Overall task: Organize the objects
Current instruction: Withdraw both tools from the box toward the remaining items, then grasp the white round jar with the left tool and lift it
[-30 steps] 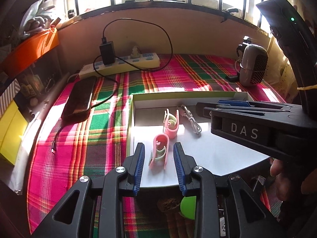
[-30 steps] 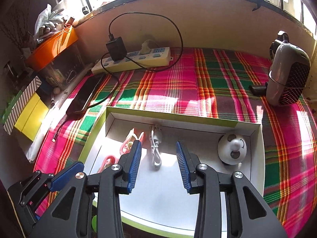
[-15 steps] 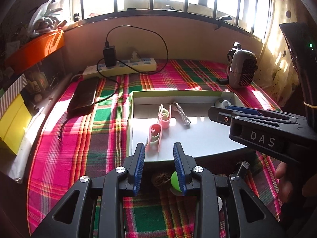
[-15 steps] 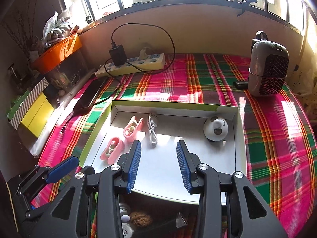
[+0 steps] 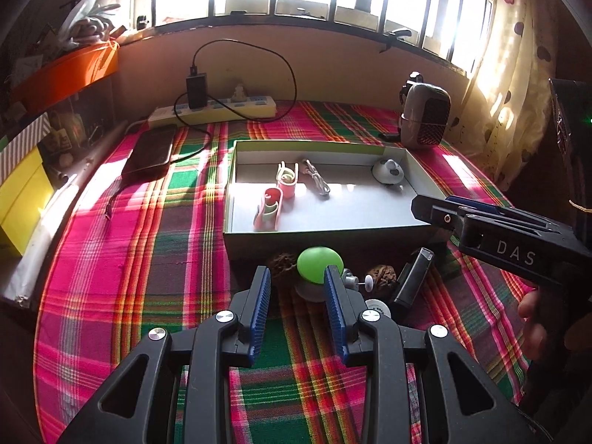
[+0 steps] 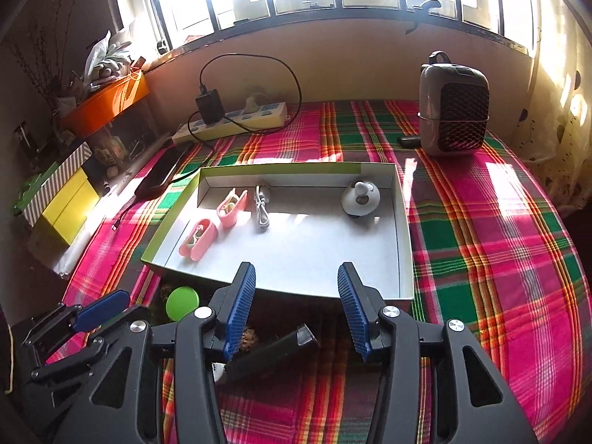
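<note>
Likely home — plaid bedspread (image 6: 481,244), curtain (image 5: 518,85)

Box (image 6: 403,229) rt half free (wall blocks).

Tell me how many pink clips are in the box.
2, both at the left end of the box: one pink clip nearer the front, the other behind it beside the white cable. None seem hidden.
</note>
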Tool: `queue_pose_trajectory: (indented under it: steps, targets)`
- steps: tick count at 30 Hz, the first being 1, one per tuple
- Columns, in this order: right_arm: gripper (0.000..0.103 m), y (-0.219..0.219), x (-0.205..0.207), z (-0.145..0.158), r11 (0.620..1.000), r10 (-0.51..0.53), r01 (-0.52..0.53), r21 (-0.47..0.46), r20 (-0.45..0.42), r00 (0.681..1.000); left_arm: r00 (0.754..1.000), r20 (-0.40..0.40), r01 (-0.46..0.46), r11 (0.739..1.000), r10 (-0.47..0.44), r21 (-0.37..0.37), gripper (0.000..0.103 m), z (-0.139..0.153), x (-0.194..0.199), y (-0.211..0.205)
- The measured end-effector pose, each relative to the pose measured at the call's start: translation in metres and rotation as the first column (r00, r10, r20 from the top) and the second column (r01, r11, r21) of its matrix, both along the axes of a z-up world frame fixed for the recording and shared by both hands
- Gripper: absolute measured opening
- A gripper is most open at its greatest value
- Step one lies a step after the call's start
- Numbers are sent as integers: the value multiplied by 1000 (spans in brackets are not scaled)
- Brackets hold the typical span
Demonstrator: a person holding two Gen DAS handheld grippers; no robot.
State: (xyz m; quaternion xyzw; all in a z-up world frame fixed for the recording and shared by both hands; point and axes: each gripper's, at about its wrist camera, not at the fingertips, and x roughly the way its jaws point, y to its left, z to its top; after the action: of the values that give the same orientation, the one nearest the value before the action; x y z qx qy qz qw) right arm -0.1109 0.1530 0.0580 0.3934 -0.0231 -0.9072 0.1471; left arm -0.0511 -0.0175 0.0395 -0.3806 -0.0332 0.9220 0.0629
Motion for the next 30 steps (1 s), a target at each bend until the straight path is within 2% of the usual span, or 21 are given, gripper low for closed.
queue_pose_trajectory:
  steps: [6, 10, 12, 19, 30]
  targets:
    - [48, 10, 19, -4, 1000, -12, 12, 6, -8, 1000, 998, 23, 61, 997, -62, 41, 31, -10, 11, 8]
    - [50, 19, 28, -6, 999, -33, 33, -4, -9, 999, 994, 34, 100, 994, -101, 41, 32, -14, 15, 15]
    - [54, 22, 32, -8, 999, -41, 41, -4, -7, 999, 993, 41, 112, 993, -114, 43, 32, -17, 15, 19]
    - [55, 36, 41, -11, 997, -74, 74, -14, -1, 997, 983, 75, 162, 985, -166, 53, 33, -26, 12, 32]
    - [55, 48, 41, -15, 995, -98, 98, -28, 10, 995, 981, 99, 165, 986, -164, -1, 33, -34, -2, 44]
